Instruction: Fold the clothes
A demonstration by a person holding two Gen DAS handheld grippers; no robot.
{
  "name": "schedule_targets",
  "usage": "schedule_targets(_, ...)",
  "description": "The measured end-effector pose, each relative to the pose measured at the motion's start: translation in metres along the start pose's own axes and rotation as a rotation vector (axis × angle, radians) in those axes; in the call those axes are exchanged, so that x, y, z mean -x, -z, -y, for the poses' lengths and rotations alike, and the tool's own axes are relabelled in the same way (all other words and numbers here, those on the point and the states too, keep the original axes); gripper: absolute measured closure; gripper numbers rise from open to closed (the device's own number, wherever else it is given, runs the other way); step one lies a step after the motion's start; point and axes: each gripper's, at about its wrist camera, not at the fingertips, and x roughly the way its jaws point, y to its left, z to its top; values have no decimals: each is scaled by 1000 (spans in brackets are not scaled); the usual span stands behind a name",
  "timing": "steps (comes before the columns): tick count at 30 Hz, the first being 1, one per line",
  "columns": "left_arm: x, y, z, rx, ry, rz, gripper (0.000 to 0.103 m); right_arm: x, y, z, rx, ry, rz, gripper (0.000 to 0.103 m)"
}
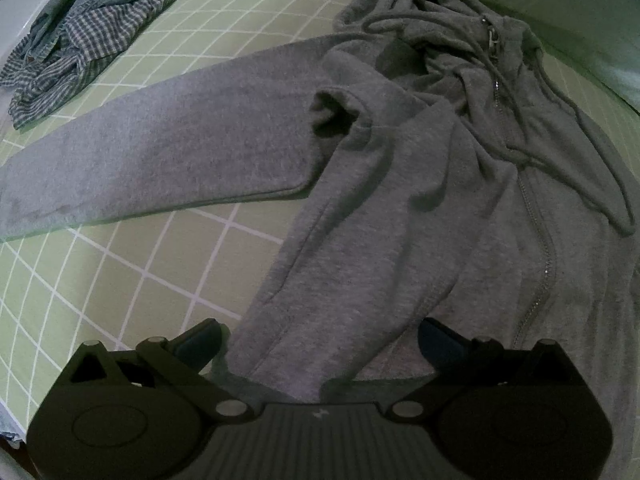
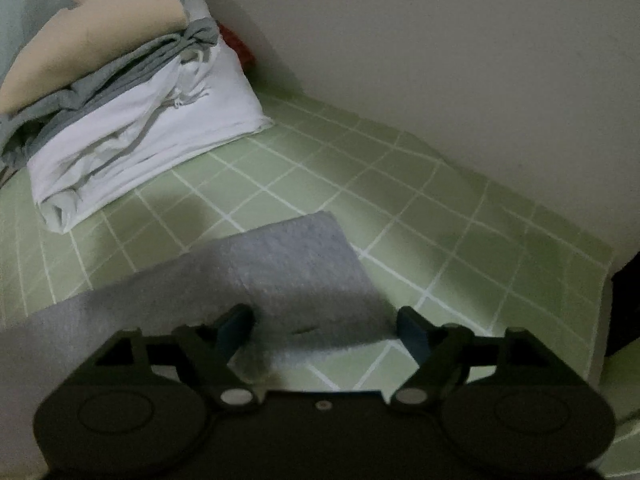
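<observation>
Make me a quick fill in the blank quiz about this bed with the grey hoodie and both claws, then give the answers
1. The grey fleece zip hoodie lies on a green sheet crossed by ____ grid lines.
2. Both the left claw and the right claw have their jaws ____.
3. On the folded clothes stack, the topmost garment is ____ in colour.
4. The crumpled shirt in the far corner has a ____ pattern.

Missing words: white; open; beige; checked

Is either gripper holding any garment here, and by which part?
Nothing is held. The left gripper is open over the grey hoodie; the right gripper is open above its sleeve end.
</observation>
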Motion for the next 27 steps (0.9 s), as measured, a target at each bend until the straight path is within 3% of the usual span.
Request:
schedule_targets(5,8,5,-10,39,36,-3,0,32,17,-30,76,-13,40,18)
schedule_targets(6,12,8,-17,59,43,11,0,39,20,-36,91,-16,48,12)
schedule_targets(9,27,17,-44,108,39,65,0,58,30,-55,138,-25,71,12)
schedule_targets(11,34,22,-65,132,14,95,0,76,51,-85,212,-84,72,12)
schedule_targets(14,39,27,-102,146,-48,121,0,102,86,-127,305,-178,52,12)
schedule_targets(20,32,21,-186,176,-131,87,0,157,152,-211,465,-342,21,11)
schedule_targets(27,20,-1,-289,208,-169,75,0,205,214,-281,550,-330,-10,10)
